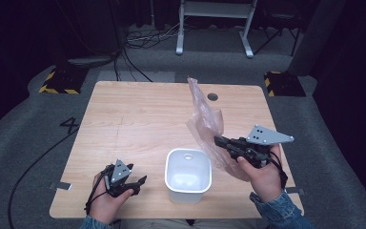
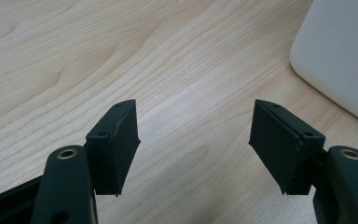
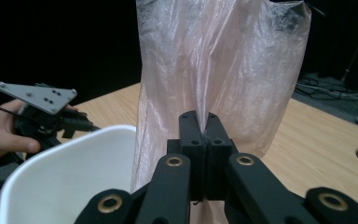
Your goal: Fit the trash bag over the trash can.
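Note:
A thin pinkish clear plastic bag (image 1: pixel 205 119) hangs in the air over the right half of the table. My right gripper (image 1: pixel 218 140) is shut on it, just right of the bin; in the right gripper view the two pads (image 3: pixel 189 126) press together on a fold of the bag (image 3: pixel 223 60), which rises above them. A small white plastic bin (image 1: pixel 188 175) stands near the front edge, its inside bare. My left gripper (image 1: pixel 140 182) rests low on the table at the front left, open, and between its fingers (image 2: pixel 116 140) lies bare wood. The bin's wall (image 2: pixel 340 51) shows at the right.
The wooden table (image 1: pixel 138 119) has a round cable hole (image 1: pixel 212 97) at the back right. Beyond it are grey carpet, loose cables (image 1: pixel 143 38) and a white metal frame (image 1: pixel 214 19). Yellow-black striped blocks (image 1: pixel 57 81) sit at both far corners.

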### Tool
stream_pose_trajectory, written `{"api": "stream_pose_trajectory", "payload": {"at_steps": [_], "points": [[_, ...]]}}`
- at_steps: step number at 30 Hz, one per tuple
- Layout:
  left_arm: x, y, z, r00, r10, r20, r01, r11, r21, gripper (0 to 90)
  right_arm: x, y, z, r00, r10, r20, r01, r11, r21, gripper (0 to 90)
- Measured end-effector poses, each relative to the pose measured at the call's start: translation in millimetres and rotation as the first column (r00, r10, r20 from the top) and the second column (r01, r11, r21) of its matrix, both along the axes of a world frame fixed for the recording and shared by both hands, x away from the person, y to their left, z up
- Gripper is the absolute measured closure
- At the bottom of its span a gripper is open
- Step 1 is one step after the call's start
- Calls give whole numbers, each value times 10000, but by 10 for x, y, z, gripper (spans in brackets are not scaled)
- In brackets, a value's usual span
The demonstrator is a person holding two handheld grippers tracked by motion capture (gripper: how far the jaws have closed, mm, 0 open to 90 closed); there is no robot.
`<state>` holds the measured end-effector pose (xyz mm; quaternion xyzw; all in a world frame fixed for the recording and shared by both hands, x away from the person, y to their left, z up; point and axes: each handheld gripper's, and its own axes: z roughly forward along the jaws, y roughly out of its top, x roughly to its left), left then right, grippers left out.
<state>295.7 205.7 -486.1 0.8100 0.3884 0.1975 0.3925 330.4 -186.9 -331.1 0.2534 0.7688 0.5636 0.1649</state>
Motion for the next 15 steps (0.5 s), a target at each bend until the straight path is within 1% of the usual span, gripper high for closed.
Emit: {"api": "stream_pose_trajectory", "payload": {"at_steps": [1,2,3,5,7,8,12,15], "points": [[-2,7,1,10000,0,24,0,10000,30,327,-8,37,31,9999,85,80,-85,10000,24,900],[-8,9,1,10000,25,2,-25,10000,-36,327,-15,75,61,9998,164,116,-164,9999,34,900],[-10,18,7,10000,50,58,-50,10000,24,327,-20,114,87,9995,257,173,-258,9997,59,900],[-23,18,6,9999,98,-45,-99,9999,-135,327,-32,191,137,9987,420,289,-423,9991,79,900],[-23,29,3,9999,98,-25,-99,9999,-91,327,-43,266,186,9977,583,360,-588,9982,127,900],[-20,37,4,9999,93,57,-93,10000,11,327,-48,301,210,9970,668,397,-675,9976,177,900],[-17,37,3,9999,125,97,-125,9999,7,327,-60,440,297,9945,906,533,-922,9953,293,900],[-16,36,5,9999,89,79,-89,10000,15,327,-81,563,350,9921,1054,682,-1073,9939,249,900]]}}
